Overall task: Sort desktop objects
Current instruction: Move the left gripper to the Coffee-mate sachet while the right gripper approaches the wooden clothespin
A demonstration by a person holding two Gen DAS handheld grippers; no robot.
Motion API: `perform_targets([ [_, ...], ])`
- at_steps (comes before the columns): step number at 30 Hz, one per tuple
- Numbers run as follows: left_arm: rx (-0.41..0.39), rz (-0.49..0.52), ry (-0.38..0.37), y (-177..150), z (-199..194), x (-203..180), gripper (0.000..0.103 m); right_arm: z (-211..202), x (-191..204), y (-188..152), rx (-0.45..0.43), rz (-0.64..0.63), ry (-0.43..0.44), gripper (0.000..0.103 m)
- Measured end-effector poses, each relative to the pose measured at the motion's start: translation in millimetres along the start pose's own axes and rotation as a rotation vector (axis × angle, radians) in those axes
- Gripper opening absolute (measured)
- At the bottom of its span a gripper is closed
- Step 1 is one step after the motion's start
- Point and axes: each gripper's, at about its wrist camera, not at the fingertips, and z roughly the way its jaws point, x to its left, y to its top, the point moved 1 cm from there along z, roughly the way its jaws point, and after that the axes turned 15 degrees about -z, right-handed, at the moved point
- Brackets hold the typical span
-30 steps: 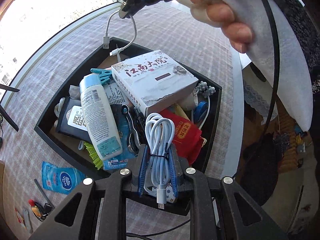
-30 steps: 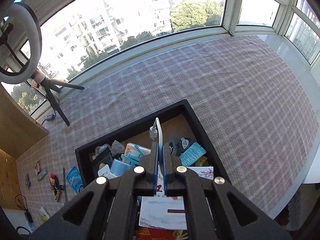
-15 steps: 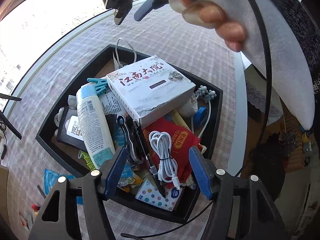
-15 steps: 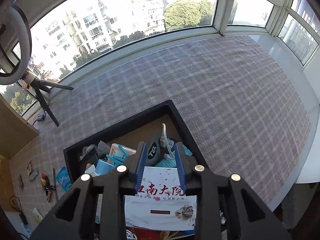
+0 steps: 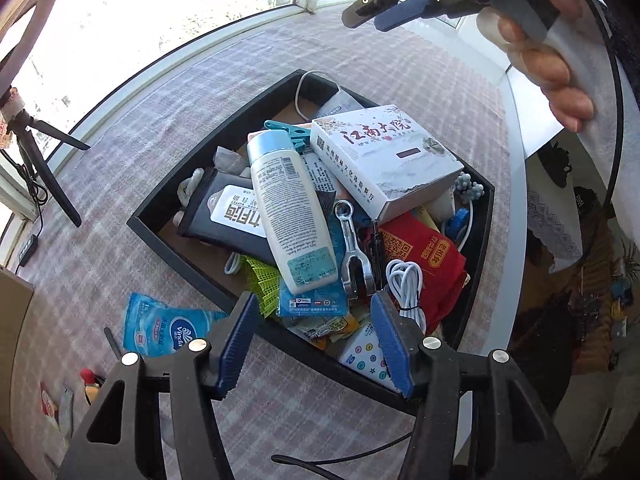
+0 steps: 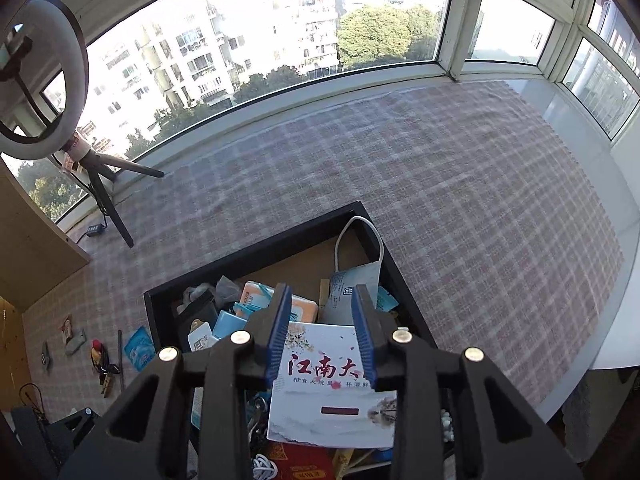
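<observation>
A black tray (image 5: 188, 194) on the checked cloth is heaped with objects: a white box with Chinese writing (image 5: 384, 160), a white bottle (image 5: 290, 216), a metal wrench (image 5: 352, 248), a red packet (image 5: 424, 256) and a coiled white cable (image 5: 408, 284) lying on the packet. My left gripper (image 5: 316, 340) is open and empty above the tray's near edge. My right gripper (image 6: 322, 332) is open and empty above the white box (image 6: 332, 388); it also shows at the top of the left wrist view (image 5: 384, 12). A white cable loop (image 6: 356, 240) rests in the tray's far corner.
A blue tissue pack (image 5: 160, 326) and small items (image 6: 100, 360) lie on the cloth left of the tray. A ring light on a tripod (image 6: 40, 80) stands at the far left by the window. The table edge (image 5: 516, 216) runs along the right.
Both grippers opened. The left let go of the coiled white cable, which now lies in the tray. The right let go of its white cable into the tray's far corner. Both pulled back.
</observation>
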Motion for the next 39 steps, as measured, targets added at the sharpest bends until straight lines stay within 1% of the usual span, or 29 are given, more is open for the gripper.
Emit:
perform_targets([
  [4, -0.011, -0.079, 0.023, -7, -7, 33, 0.055, -1, 22, -3, 0.004, -0.04, 0.029, 0.031],
  [7, -0.022, -0.132, 0.05, -18, -13, 62, 0.055, -3, 46, -7, -0.001, -0.082, 0.046, 0.031],
  [10, -0.032, -0.194, 0.075, -31, -23, 97, 0.055, -3, 75, -10, -0.011, -0.12, 0.091, 0.031],
  [13, -0.052, -0.255, 0.124, -48, -36, 139, 0.055, 0, 108, -17, -0.016, -0.159, 0.144, 0.031],
  [16, -0.064, -0.333, 0.173, -68, -51, 189, 0.055, 5, 149, -29, -0.009, -0.225, 0.185, 0.031],
  [19, -0.081, -0.432, 0.211, -93, -68, 238, 0.055, 11, 190, -42, 0.005, -0.282, 0.242, 0.031],
  [23, -0.108, -0.51, 0.255, -136, -93, 282, 0.055, 25, 246, -64, 0.036, -0.382, 0.29, 0.031],
  [26, -0.099, -0.537, 0.297, -173, -105, 303, 0.055, 35, 280, -83, 0.056, -0.436, 0.324, 0.031],
  [29, -0.067, -0.57, 0.33, -212, -109, 314, 0.056, 46, 307, -101, 0.091, -0.478, 0.363, 0.031],
  [34, -0.029, -0.671, 0.314, -270, -107, 326, 0.057, 67, 343, -121, 0.15, -0.513, 0.402, 0.031],
  [37, -0.008, -0.705, 0.294, -295, -99, 327, 0.057, 74, 361, -128, 0.172, -0.532, 0.42, 0.031],
  [39, 0.004, -0.719, 0.288, -305, -93, 327, 0.057, 77, 372, -132, 0.182, -0.554, 0.418, 0.031],
])
